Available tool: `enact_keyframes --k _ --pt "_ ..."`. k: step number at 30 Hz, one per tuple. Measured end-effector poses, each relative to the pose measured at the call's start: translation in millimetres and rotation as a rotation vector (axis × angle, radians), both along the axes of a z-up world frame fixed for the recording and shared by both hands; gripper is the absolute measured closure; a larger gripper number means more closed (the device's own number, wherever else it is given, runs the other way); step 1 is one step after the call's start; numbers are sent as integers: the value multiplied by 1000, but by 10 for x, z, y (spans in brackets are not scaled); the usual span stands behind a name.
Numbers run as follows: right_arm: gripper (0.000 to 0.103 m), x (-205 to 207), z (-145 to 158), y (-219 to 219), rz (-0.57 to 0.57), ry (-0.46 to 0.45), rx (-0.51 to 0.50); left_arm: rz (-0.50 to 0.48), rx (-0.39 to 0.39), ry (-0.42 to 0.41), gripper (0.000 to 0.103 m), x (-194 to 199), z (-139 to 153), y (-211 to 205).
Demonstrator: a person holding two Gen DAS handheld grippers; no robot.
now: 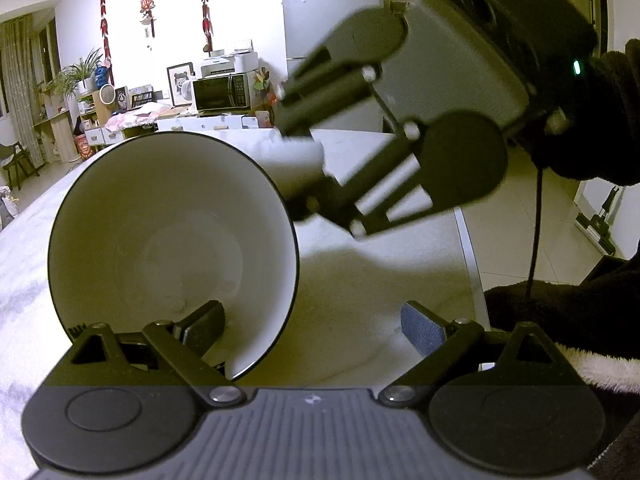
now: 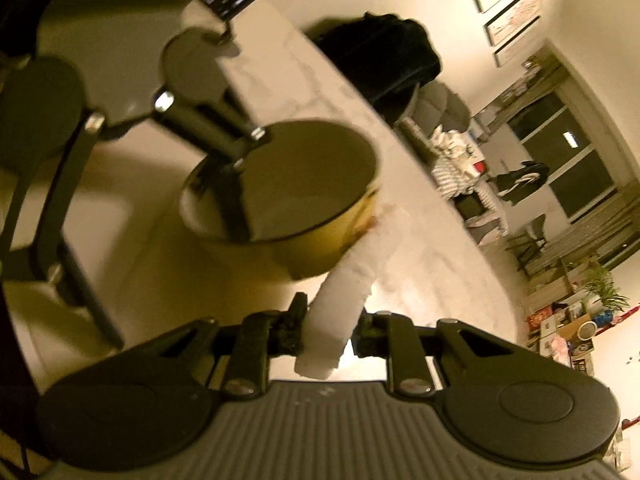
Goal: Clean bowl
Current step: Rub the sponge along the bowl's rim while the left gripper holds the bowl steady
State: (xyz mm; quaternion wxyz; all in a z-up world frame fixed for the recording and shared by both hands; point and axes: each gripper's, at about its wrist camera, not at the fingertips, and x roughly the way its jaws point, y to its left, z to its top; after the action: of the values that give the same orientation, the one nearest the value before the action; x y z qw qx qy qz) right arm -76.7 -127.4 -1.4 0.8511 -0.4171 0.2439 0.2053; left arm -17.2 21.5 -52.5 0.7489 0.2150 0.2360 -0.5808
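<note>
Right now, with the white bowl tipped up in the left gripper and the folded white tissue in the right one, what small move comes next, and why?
Probably swing the right gripper so the folded white tissue goes over the rim into the white black-rimmed bowl. The tissue lies outside against the bowl's wall, while the left gripper holds the bowl tilted by its rim, opening exposed.

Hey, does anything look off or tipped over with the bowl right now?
The bowl is tipped steeply, its opening facing sideways, not flat on the table. One left finger sits inside its rim. The right tongs grip a rolled white cloth. Nothing looks spilled or broken.
</note>
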Motion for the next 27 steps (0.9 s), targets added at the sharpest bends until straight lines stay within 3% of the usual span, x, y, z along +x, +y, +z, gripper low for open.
enact_keyframes --k 27 --pt "80 -33 -115 19 6 38 -11 2 1 -1 7 -5 -31 -18"
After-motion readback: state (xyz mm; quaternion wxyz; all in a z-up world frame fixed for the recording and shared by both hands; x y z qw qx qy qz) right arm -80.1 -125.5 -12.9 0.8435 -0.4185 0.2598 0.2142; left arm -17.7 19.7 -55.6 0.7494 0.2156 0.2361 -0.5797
